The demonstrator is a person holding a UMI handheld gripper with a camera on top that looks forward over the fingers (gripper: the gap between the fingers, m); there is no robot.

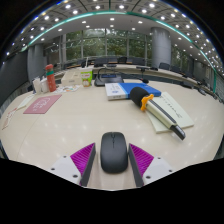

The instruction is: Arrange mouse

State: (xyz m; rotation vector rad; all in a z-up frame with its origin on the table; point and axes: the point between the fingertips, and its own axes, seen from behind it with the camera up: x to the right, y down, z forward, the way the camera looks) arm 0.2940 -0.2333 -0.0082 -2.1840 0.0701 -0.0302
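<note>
— Where was the mouse?

— The dark mouse (113, 152) lay flat on the pale desk (70, 130), right between the two fingers of the claw (113, 163), its length running along them.

— Was the claw gripping it?

— It looked that way. The claw was drawn in narrow, and both magenta pads (83, 158) sat against the sides of the mouse, with no gap I could make out on either side. The mouse also rested on the desk.

— What lay beyond it?

— Well ahead of the fingers and to the right, a blue and orange thing (141, 93) lay on a white open booklet (165, 108), with a dark pen-like stick (168, 124) across the nearer page. Beside that, a pale blue book (116, 91). Off to the left, a pink sheet (43, 103) lay flat, and behind it stood a red-orange bottle (50, 77). A small green and white container (87, 76) stood further back.

— And behind the desk?

— Large windows and rows of ceiling lights.
</note>
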